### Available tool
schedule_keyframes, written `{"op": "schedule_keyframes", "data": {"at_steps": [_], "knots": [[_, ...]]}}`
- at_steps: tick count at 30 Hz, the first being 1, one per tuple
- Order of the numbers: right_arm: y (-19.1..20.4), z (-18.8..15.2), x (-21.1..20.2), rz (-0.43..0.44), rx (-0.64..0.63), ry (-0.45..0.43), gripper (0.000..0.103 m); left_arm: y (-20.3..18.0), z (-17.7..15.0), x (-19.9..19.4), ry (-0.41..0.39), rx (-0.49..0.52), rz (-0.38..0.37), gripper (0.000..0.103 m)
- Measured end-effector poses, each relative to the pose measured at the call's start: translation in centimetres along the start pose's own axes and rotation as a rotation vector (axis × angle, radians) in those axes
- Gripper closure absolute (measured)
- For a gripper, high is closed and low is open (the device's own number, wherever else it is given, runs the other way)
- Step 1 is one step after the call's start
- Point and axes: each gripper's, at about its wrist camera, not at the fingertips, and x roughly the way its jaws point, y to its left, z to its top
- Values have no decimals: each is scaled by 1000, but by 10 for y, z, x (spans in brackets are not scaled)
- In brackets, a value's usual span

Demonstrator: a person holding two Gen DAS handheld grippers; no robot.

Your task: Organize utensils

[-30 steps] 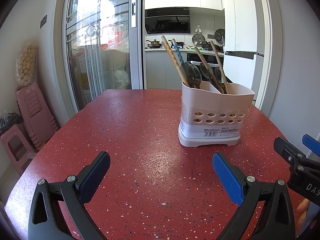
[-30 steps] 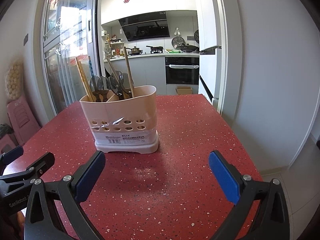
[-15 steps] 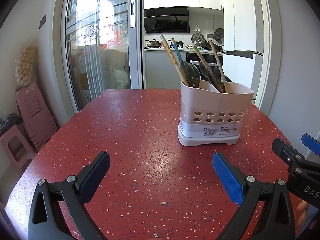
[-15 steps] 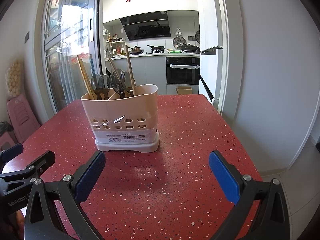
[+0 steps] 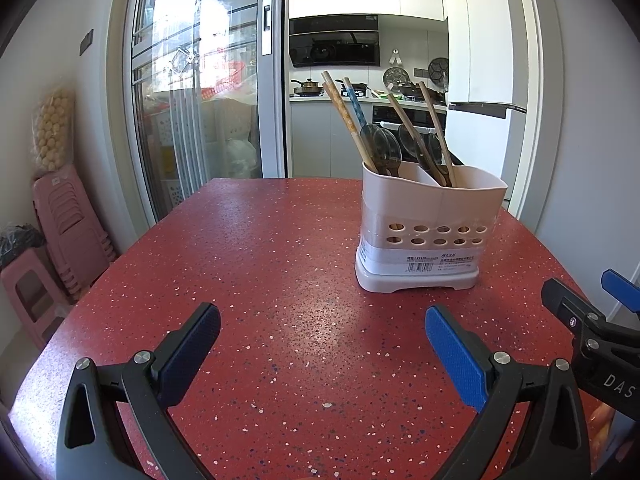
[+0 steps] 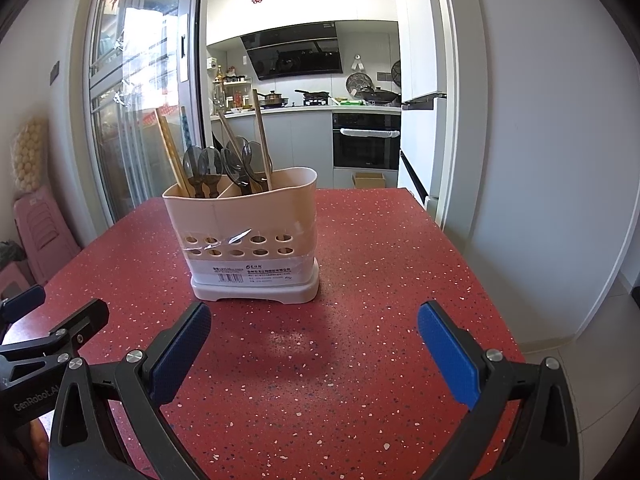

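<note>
Red speckled table fills the lower part of both views, and behind it a glass sliding door and a kitchen with an oven are visible. On the table stands a cream utensil holder with two compartments and rows of round holes in its front wall. It is upright, a little to the right of the middle in the left wrist view. Inside it lean wooden chopsticks and dark spoons — both kinds show in both compartments.

The left gripper hovers over bare table in front of the holder, its jaws spread wide with nothing between them. The right gripper is also released wide and empty; the holder is just ahead of it, slightly toward its left finger, not touching. Each gripper shows at the edge of the other's view — they are side by side. Pink stools are stacked against the left wall.
</note>
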Motion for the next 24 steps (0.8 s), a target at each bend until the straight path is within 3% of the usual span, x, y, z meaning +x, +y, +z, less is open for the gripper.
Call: {"op": "schedule_keyframes", "data": {"at_steps": [24], "knots": [[1, 1, 1, 0, 2, 4, 0, -2, -1, -1, 0, 2, -4, 0]]}}
